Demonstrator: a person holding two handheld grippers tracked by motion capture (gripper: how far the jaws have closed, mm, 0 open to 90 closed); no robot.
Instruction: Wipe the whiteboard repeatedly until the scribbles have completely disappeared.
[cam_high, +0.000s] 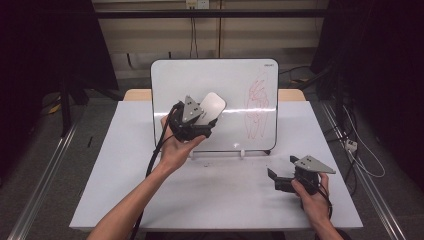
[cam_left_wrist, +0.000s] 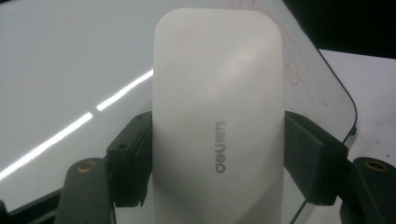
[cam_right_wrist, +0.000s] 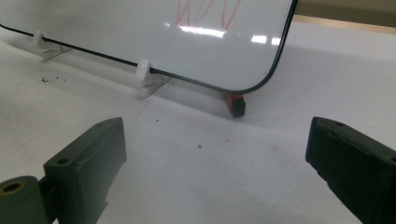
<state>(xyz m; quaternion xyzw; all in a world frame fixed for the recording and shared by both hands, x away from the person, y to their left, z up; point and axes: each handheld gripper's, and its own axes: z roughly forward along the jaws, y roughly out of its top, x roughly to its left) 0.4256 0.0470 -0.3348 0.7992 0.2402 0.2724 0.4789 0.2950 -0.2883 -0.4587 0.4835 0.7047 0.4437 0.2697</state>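
An eraser (cam_high: 212, 106) is pinched by the left gripper (cam_high: 200, 131) before the whiteboard (cam_high: 225, 80), red scribble (cam_high: 257, 107) at 3 o'clock. The right gripper (cam_high: 272, 179) is spread, empty.

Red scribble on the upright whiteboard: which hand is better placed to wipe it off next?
Left, probably. Its tongs already clamp the white rounded plastic eraser in front of the whiteboard, beside the red scribble. The right tongs stand open and empty, low over the white table.
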